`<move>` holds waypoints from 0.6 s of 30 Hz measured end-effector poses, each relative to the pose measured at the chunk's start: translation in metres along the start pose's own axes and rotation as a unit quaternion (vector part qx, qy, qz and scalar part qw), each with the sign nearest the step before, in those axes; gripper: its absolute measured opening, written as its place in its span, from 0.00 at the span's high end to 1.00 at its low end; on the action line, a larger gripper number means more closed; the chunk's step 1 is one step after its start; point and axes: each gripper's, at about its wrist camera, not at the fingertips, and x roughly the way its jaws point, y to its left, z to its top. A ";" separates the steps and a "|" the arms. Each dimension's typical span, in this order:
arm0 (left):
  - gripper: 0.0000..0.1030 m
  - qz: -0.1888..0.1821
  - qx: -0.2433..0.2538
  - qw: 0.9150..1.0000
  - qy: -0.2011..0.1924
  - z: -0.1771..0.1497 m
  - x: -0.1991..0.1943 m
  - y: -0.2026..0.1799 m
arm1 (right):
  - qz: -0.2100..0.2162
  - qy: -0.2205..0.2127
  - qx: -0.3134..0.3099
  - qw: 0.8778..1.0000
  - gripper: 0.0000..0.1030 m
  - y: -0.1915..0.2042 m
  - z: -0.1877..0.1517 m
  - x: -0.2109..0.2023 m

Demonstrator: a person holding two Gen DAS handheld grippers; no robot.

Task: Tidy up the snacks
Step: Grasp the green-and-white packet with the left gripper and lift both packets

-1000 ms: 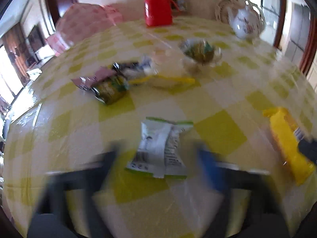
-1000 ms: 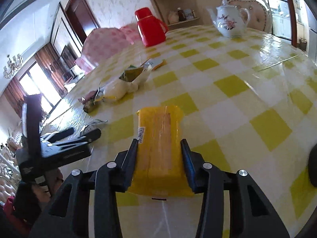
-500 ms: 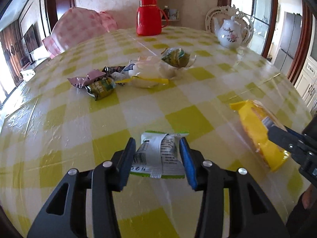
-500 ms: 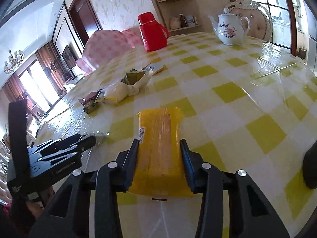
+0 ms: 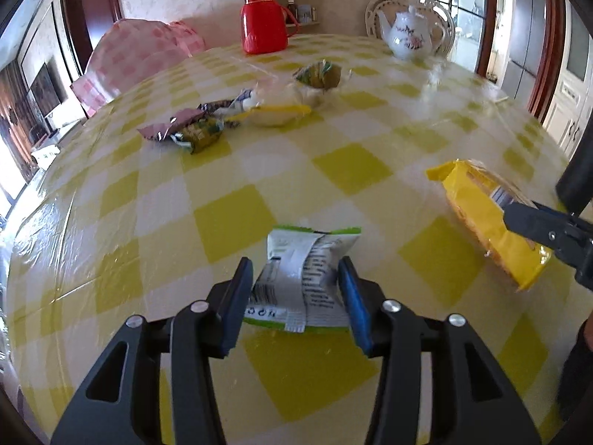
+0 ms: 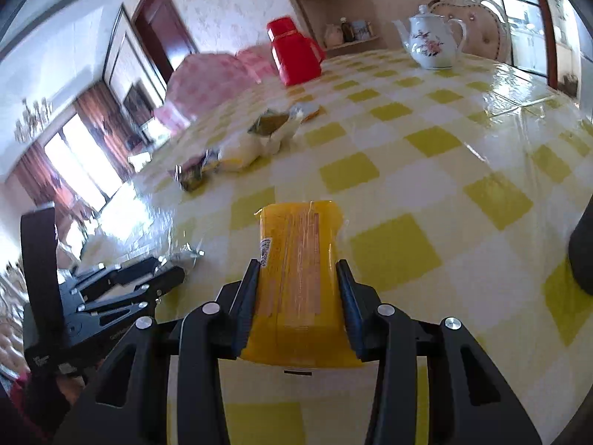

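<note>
White snack pkt [image 5: 302, 282] betw opening left tongs [image 5: 296, 293]; right tongs [image 6: 296, 296] opening, round yellow pkt [image 6: 296, 278].

both grippers point downward, side by side. the left gripper [image 5: 296, 282] and the right gripper [image 6: 298, 283] each have their jaws opening around a packet.

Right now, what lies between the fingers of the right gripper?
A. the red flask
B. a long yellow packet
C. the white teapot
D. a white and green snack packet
B: in the right wrist view the long yellow packet runs between the fingers of the right gripper, whose jaws are opening; the white and green packet sits at the left gripper instead.
</note>
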 end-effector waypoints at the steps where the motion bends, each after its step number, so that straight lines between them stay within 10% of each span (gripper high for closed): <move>1: 0.43 0.003 -0.001 1.000 0.012 -0.002 0.004 0.002 | -0.009 0.008 -0.011 1.000 0.54 0.005 0.001 0.003; 4: 0.25 0.004 -0.026 0.999 0.027 0.001 0.010 0.013 | -0.035 0.054 -0.029 0.997 0.19 0.013 0.005 0.024; 6: 0.27 -0.008 -0.037 0.999 0.036 0.002 0.012 0.017 | -0.050 0.076 -0.049 0.995 0.19 0.019 0.004 0.036; 8: 0.45 -0.019 -0.028 0.999 0.035 0.002 0.008 0.016 | -0.076 0.072 -0.084 0.991 0.52 0.030 0.001 0.038; 18: 0.47 -0.014 -0.010 0.999 -0.030 -0.010 -0.051 0.017 | -0.002 -0.009 -0.036 0.999 0.54 0.036 -0.009 -0.015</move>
